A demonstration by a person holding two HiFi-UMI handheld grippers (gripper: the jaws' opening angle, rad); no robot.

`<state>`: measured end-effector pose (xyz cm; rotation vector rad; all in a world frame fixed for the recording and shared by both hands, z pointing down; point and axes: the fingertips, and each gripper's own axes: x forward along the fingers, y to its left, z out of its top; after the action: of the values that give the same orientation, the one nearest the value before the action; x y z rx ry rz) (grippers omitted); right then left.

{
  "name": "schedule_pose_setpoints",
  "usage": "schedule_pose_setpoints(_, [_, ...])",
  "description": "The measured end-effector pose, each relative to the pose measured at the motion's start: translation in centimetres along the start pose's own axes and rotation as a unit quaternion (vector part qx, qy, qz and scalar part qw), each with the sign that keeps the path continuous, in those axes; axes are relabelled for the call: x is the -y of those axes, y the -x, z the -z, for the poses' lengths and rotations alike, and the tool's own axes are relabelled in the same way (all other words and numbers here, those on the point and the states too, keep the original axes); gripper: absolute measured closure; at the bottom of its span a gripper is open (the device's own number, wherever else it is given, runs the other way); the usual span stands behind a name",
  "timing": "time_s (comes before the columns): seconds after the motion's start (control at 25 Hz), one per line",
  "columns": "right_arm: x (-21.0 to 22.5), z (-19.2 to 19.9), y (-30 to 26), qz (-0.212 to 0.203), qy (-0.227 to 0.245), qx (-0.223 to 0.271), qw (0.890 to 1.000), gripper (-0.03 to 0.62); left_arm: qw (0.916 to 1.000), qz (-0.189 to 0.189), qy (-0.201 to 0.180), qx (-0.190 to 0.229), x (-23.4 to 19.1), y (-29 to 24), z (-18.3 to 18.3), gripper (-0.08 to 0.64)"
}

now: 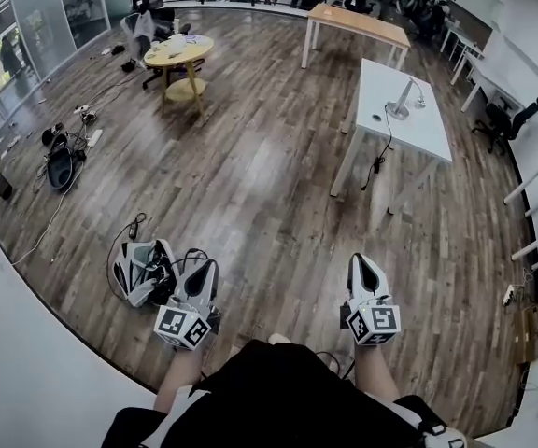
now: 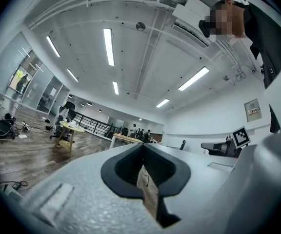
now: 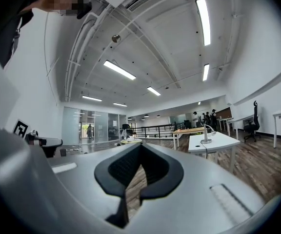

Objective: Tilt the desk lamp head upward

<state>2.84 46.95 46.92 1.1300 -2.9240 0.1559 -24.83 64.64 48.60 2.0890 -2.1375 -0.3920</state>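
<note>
White counter [image 1: 425, 136] off ahead to your right has the desk lamp [image 1: 402, 101] standing on it, silver, near the left edge with its cord hanging over the side. You're well apart from it. Your left tongs [image 1: 207, 269] and right tongs [image 1: 360, 263] are both pinched together with nothing in them, out over the wood floor [image 1: 250, 185], pointing ahead. Grey backpack [image 1: 141, 271] lies by the left tongs.

My left gripper [image 1: 200, 276] and right gripper [image 1: 365, 271] sit low in the frame, level, jaws closed on nothing.
</note>
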Motion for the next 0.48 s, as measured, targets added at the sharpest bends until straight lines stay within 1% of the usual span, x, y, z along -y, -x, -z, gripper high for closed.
schedule_pose_setpoints(0.24, [0.7,0.7,3.0,0.031,0.009,-0.012,0.999,0.588,0.9997,0.014,0.009,-0.021,1.1,0.7,1.3,0.561])
schedule_pose_setpoints(0.36, [0.9,1.0,4.3,0.044,0.014,-0.021,0.999,0.588,0.9992,0.03,0.011,-0.024,1.5,0.9,2.5,0.561])
schedule_pose_setpoints(0.48, [1.0,0.6,5.2,0.049,0.023,-0.017,0.998,0.588,0.9987,0.045,0.007,-0.023,2.2,0.3,2.5,0.561])
